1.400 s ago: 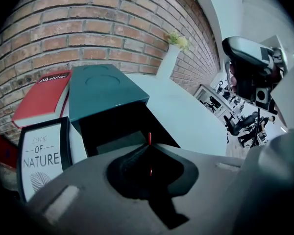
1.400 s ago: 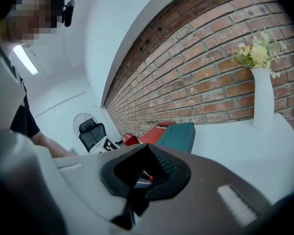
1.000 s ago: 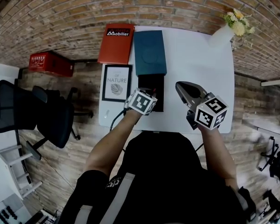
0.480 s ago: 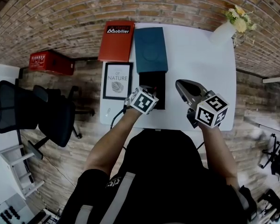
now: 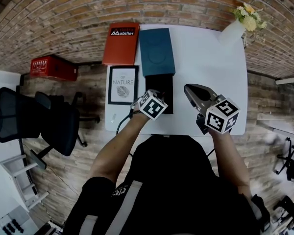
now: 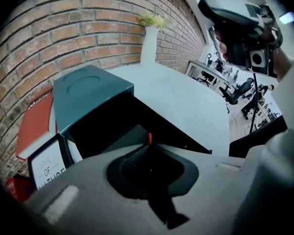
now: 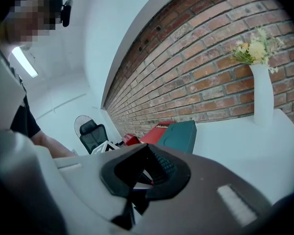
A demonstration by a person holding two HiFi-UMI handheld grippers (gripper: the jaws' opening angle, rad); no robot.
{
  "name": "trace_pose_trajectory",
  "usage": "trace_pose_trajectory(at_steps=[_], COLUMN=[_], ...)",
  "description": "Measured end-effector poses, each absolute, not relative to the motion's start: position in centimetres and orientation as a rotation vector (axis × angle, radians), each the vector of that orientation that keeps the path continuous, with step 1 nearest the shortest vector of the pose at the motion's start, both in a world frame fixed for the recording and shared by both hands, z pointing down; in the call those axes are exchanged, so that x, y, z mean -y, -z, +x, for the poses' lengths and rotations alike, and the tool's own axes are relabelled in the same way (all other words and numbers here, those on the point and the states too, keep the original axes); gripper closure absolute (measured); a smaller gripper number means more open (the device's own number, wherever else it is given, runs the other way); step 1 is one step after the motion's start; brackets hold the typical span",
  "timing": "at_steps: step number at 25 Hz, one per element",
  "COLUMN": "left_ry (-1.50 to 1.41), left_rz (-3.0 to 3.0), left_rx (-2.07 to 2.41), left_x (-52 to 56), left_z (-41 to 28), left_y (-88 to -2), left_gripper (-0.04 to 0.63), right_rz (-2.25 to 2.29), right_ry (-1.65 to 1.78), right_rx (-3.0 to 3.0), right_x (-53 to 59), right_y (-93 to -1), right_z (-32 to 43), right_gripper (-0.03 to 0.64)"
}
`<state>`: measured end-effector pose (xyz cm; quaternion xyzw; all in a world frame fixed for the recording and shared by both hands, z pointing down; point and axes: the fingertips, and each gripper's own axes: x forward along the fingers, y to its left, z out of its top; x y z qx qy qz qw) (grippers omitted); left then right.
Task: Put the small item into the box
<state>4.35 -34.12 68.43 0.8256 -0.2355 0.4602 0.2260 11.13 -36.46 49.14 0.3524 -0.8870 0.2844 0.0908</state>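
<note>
A small red item (image 6: pixel 149 138) pokes out between the tips of my left gripper (image 6: pixel 148 145), which is shut on it. This gripper (image 5: pixel 154 95) hovers over the near end of the open black box (image 5: pixel 161 89), whose dark inside (image 6: pixel 105 126) lies just ahead of the jaws. The teal lid (image 5: pixel 157 52) lies on the table behind the box. Out to the right my right gripper (image 5: pixel 190 89) is held above the white table (image 5: pixel 210 58), shut, with nothing seen between its pads (image 7: pixel 161 165).
Left of the box lies a framed "OF NATURE" print (image 5: pixel 122 84), with a red "Mobilier" book (image 5: pixel 121 43) behind it. A white vase with flowers (image 5: pixel 237 28) stands at the far right corner. An office chair (image 5: pixel 34 119) and a red crate (image 5: pixel 51 66) are on the floor at the left.
My left gripper has edged slightly forward over the black box with the red item still held. The right gripper has stayed where it was.
</note>
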Motion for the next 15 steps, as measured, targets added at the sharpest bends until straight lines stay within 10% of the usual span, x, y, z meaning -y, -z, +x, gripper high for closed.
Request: trace_pose_trajectory(at_steps=[15], left_ry=[-1.086], left_rz=[2.347], left_rx=[0.794], left_x=[36.2], left_z=[3.7], left_y=[-65.2], left_gripper=[0.572], right_rz=[1.081], right_ry=[-0.809], right_rx=[2.636], right_x=[36.4], right_y=[-48.4], right_z=[11.6], right_gripper=[0.615])
